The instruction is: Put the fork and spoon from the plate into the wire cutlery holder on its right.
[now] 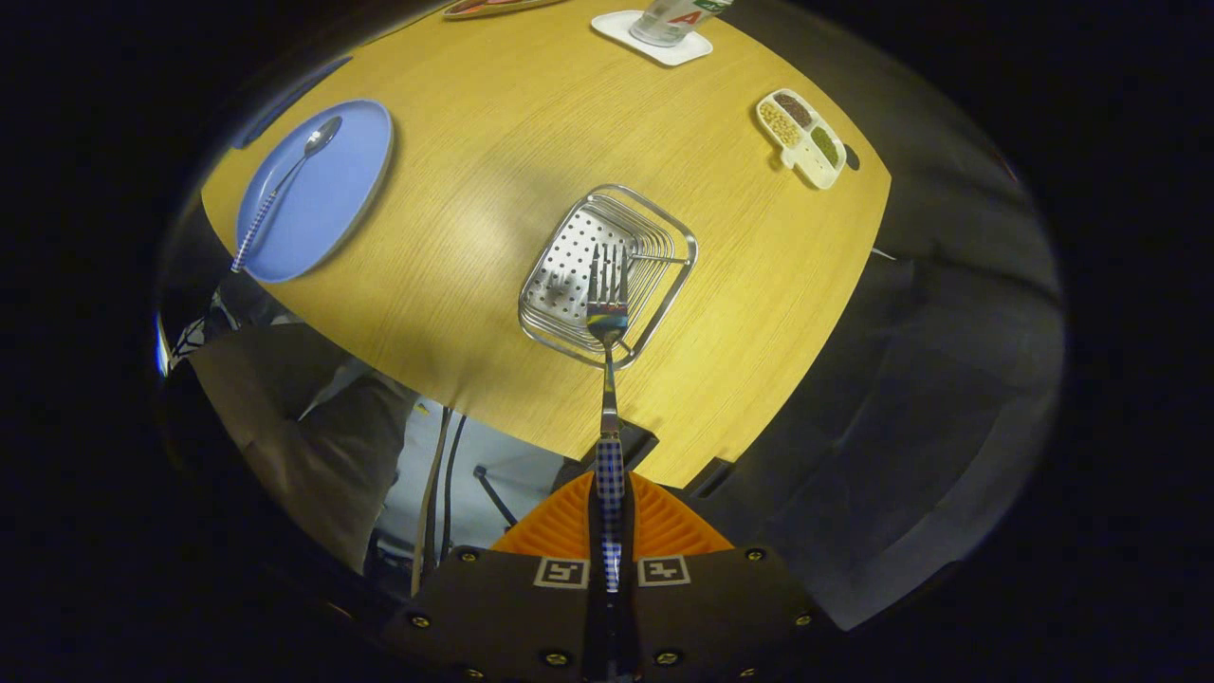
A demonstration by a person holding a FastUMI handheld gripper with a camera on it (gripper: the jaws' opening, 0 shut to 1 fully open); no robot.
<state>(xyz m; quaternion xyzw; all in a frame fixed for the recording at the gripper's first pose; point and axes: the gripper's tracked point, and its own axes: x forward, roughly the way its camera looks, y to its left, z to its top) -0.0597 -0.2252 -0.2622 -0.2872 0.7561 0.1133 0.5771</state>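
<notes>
We hold one silver fork with a blue-checked handle [607,379], clamped between the two fingers of our gripper [610,531]. Its tines hang above the square wire cutlery holder with a perforated floor [664,308], which sits near the wooden table's [493,123] near edge. Far to the left, one round blue plate [346,185] by the table's left edge carries one silver spoon with a matching checked handle [280,190]. Bare tabletop lies between plate and holder. To the far right sits one small white divided dish [804,152].
</notes>
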